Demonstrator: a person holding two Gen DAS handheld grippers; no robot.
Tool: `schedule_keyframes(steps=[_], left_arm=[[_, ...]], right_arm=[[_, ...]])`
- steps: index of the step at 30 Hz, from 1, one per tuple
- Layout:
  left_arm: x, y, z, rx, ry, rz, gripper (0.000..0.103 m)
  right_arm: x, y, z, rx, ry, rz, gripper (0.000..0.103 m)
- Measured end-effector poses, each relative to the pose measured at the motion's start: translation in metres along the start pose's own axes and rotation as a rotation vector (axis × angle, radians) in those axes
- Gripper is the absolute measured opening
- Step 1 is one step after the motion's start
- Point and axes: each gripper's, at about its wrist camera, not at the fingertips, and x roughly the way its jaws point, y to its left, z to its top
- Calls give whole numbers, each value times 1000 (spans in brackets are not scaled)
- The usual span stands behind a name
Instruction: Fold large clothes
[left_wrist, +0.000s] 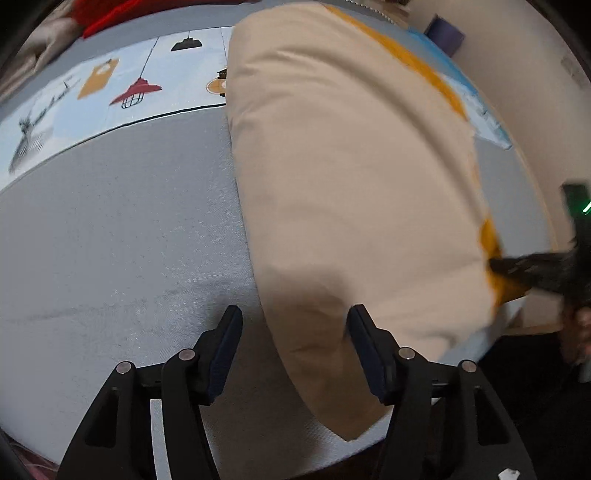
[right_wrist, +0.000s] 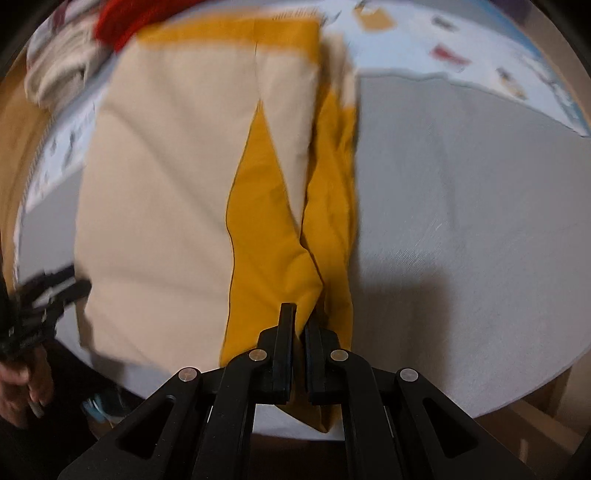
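Note:
A large beige and mustard-yellow garment lies lengthwise on the grey cloth-covered table. My left gripper is open, its fingers astride the garment's near beige edge without clamping it. In the right wrist view the garment shows beige panels and a yellow strip. My right gripper is shut on the yellow fabric's near edge. The right gripper also shows in the left wrist view, at the garment's right edge. The left gripper shows blurred in the right wrist view.
A light blue printed cloth with lamp pictures covers the far part of the table. A red item and a pile of pale clothes lie at the far edge. The table's near edge drops to the floor.

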Motion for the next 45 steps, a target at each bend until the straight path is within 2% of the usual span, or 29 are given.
schedule_keyframes(steps=[2,4,5,8,13,15,19,24,27,28,30,32,33,34,35,36,37,45], left_arm=[[-11,-4,0,30,-22,-16,52],[-1,-10,-4,96,26,3,53],[8,-10,-8,121,50,37,58],[11,-7,-3,99,55,39,59],[11,-12,-5,127,47,55,59],[10,-10,-7,116,47,42,59],[3,-5,-5,68,37,-7,59],[-10,5,8,-8,-18,-51,57],[-16,11,14,-45,-52,-53,57],[-16,12,16,-51,-59,-52,57],[-19,14,20,-62,-76,-51,57],[-22,15,24,-66,-98,-43,57],[-23,16,27,-66,-105,-38,57],[-24,16,29,-67,-113,-30,57],[-24,15,32,-68,-116,-24,57],[-24,15,34,-69,-118,-18,57],[-24,16,36,-71,-120,-15,57],[-27,22,38,-83,-132,-14,57]], right_arm=[[4,4,1,-32,0,-32,5],[3,3,2,-35,-4,-28,5],[3,1,2,-33,-4,-23,5],[5,-1,3,-39,3,-26,5],[4,3,4,-49,-1,-46,5],[3,3,4,-44,-5,-56,5],[6,7,-4,-66,1,-133,4],[0,-8,-8,-21,-18,-122,4],[-15,-29,-4,60,-91,-216,5],[-25,-37,-2,103,-140,-189,8],[-52,-55,1,213,-290,-70,8],[-70,-60,7,261,-414,12,9],[-78,-58,11,265,-470,48,14],[-80,-55,16,263,-491,73,25],[-77,-52,24,262,-496,91,31],[-74,-49,32,263,-494,109,42],[-72,-45,41,262,-493,120,46],[-33,-26,116,269,-436,200,48]])
